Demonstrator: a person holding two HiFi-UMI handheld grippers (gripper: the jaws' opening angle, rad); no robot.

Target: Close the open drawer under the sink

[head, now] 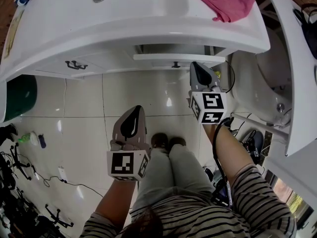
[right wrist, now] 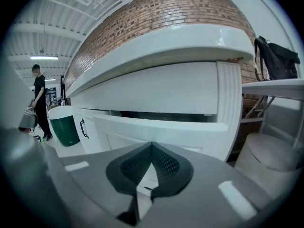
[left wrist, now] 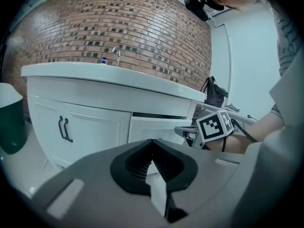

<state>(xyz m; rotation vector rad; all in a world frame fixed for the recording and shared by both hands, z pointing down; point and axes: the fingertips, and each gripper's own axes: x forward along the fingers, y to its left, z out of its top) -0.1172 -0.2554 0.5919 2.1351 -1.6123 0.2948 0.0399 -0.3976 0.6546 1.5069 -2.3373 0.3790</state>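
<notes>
The white drawer under the sink stands pulled out a little from the vanity, a small dark handle on its front. My right gripper is just in front of that drawer front, with its jaws shut and empty. The right gripper view shows the drawer front close ahead, with a dark gap above it. My left gripper hangs lower and to the left over the floor tiles, shut on nothing. In the left gripper view, the drawer lies ahead, and the right gripper's marker cube is beside it.
A pink cloth lies on the sink top at the right. The cabinet doors with dark handles are left of the drawer. A green bin stands at the far left and a toilet at the right. A person walks far off.
</notes>
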